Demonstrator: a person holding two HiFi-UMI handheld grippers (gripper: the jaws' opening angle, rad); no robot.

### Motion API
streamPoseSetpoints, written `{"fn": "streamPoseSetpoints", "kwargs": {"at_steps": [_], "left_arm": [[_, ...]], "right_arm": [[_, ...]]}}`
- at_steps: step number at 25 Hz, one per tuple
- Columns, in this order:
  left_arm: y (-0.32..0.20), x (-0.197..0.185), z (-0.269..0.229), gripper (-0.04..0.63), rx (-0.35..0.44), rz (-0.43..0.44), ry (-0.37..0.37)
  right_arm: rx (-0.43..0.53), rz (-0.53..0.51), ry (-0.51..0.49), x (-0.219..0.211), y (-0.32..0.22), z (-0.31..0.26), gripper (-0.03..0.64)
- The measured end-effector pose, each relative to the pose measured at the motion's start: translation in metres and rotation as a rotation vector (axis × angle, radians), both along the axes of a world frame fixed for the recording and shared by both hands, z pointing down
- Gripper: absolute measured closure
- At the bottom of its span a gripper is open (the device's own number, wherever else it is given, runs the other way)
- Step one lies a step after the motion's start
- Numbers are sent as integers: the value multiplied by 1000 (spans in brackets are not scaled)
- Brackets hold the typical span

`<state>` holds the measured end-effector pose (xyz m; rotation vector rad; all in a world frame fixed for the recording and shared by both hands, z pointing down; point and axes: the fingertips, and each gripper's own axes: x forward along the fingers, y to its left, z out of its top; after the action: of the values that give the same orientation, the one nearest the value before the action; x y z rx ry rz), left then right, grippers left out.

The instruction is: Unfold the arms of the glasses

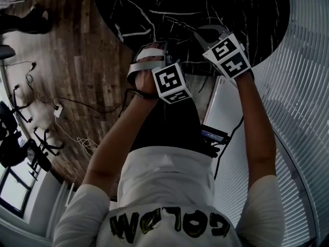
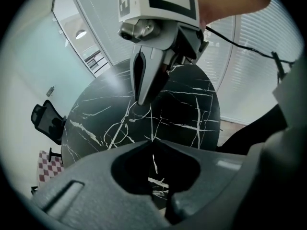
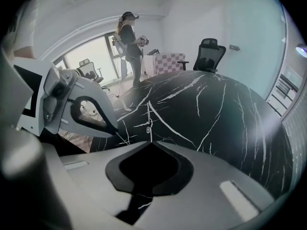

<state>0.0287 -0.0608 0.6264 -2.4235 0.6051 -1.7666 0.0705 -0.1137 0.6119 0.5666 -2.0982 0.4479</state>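
I cannot make out any glasses for certain. A hair-thin pale line with a small oval bead [image 3: 148,128] stands at my right gripper's tips; it may be a marble vein. My left gripper [image 2: 152,142] is shut, its tips meeting over the black marble table [image 2: 192,109]. My right gripper [image 3: 148,143] is shut too. In the head view the left gripper [image 1: 156,53] and the right gripper [image 1: 208,33] hover close together above the table's near edge [image 1: 169,71]. Each shows in the other's view: the right gripper [image 2: 143,99] points down, and the left gripper [image 3: 114,130] sits at the left.
A black office chair [image 3: 209,54] stands beyond the round table, and a checkered seat [image 3: 168,61] beside it. A person [image 3: 129,42] stands by the window. Slatted blinds [image 1: 303,86] run along the right. Cables [image 1: 56,107] lie on the wooden floor at the left.
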Motion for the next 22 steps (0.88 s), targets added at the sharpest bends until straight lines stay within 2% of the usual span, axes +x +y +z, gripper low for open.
{"fn": "streamPoseSetpoints", "kwargs": {"at_steps": [22], "left_arm": [[36,23,1,541,-79,-49,69]], "right_arm": [[4,59,13,-1,-4,1,615]]}}
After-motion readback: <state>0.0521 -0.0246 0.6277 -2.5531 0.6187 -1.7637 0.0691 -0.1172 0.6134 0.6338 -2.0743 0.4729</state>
